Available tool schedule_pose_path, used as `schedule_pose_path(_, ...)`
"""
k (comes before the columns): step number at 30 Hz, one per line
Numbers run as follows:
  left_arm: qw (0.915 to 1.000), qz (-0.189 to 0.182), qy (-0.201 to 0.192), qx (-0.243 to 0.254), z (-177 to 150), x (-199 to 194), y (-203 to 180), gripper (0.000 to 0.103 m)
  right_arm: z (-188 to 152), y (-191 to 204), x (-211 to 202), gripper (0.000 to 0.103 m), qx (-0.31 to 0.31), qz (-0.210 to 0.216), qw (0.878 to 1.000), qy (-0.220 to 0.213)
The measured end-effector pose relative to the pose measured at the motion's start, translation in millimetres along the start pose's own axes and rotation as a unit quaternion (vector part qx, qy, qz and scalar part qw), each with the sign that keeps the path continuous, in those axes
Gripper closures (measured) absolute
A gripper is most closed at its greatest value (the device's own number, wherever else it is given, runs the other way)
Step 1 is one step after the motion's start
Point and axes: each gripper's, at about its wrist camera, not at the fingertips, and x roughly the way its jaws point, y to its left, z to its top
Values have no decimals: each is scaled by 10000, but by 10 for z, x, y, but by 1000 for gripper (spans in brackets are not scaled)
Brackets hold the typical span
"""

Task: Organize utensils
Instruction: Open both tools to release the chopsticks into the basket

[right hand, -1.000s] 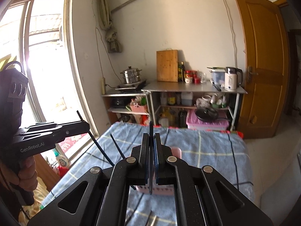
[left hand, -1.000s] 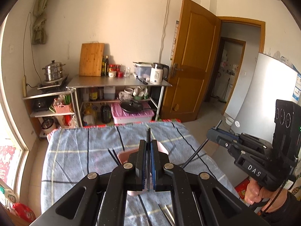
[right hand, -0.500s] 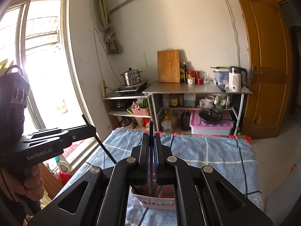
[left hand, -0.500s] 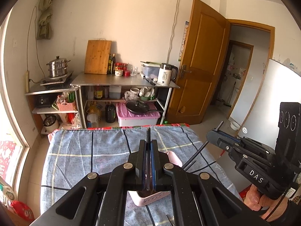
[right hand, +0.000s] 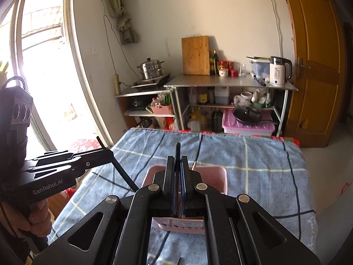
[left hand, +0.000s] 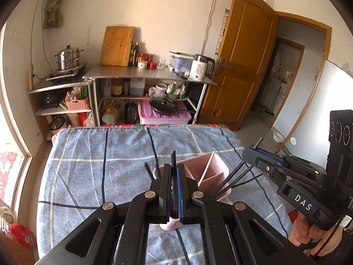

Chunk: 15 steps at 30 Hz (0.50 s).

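A pink utensil holder (left hand: 217, 165) (right hand: 220, 176) stands on the blue checked cloth. My left gripper (left hand: 173, 167) is just above its near side, shut on a black chopstick (left hand: 173, 155) that sticks up between the pads. In the right wrist view the left gripper (right hand: 108, 153) holds that chopstick (right hand: 123, 173) slanting down toward the holder's left rim. My right gripper (right hand: 177, 161) is shut on black chopsticks (right hand: 177, 149). In the left wrist view the right gripper (left hand: 249, 154) has these chopsticks (left hand: 229, 181) reaching down into the holder. A wooden chopstick (left hand: 207, 167) leans inside.
The blue checked cloth (left hand: 99, 165) covers the table to its far edge. Behind it stand a steel shelf (left hand: 150, 75) with a kettle and cutting board, and a pink box (left hand: 163, 117). A wooden door (left hand: 242, 66) is at right, a window (right hand: 44, 77) at left.
Both grippers have come down and forward toward the pink holder, which now looks larger and closer. The held chopsticks now reach down to it. Both grips stayed shut.
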Motion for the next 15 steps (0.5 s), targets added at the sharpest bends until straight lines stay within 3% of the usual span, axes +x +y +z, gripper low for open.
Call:
schedule_pose_path(8,9998,80,146,-82,-135,92,78,98,-105,-19,142,98,-23,2,9995,301)
schedule_pose_path(15,9998,182,16,-8,-141,-45,58,97,-119,-3,-9,92,-105,-46,9997,201)
